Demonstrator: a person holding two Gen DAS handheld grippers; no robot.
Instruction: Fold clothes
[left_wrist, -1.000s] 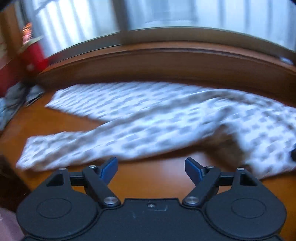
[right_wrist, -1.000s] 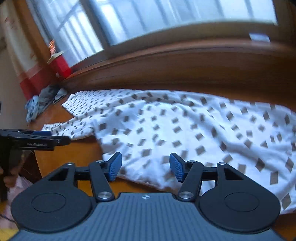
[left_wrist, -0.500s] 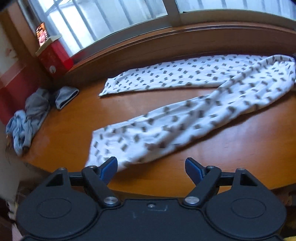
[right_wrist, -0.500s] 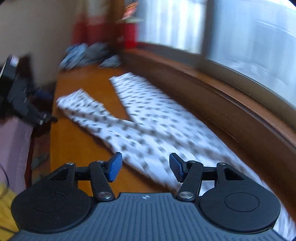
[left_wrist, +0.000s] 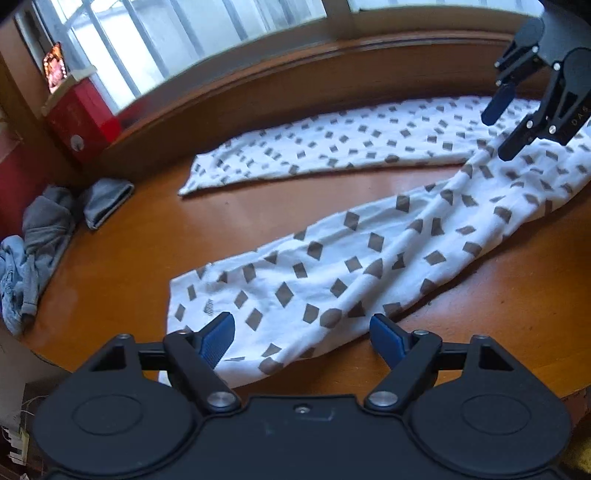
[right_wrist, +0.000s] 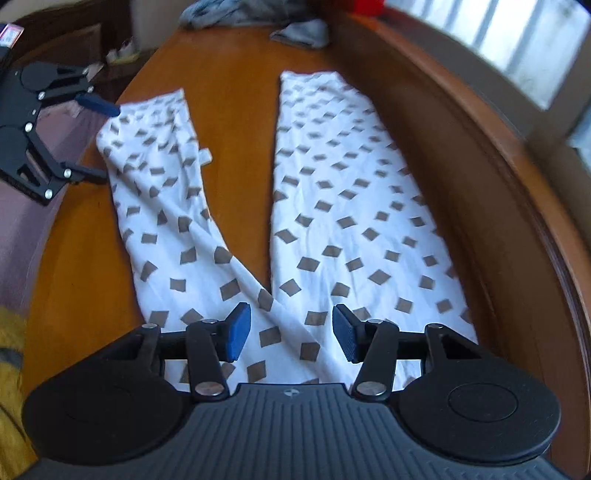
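The white patterned trousers (left_wrist: 354, 254) lie spread flat on the wooden table (left_wrist: 258, 206), legs splayed in a V. The left gripper (left_wrist: 301, 332) hangs released, its blue pads parted over the hem of the nearer leg. The right gripper (right_wrist: 291, 334) is likewise parted, empty, poised above the crotch where the legs join. Beyond the trousers' hems, a grey heap of clothes (left_wrist: 33, 240) rests at the table's far end, near a red box (left_wrist: 79, 118).

Trousers (right_wrist: 332, 206): white with grey-brown diamond print. Table (left_wrist: 140, 236): orange-brown wood. Gripper pads (left_wrist: 218, 338): blue on black bodies. Crumpled clothes (left_wrist: 40, 236): grey, possibly grey-blue. Box (left_wrist: 79, 122) at window: red.
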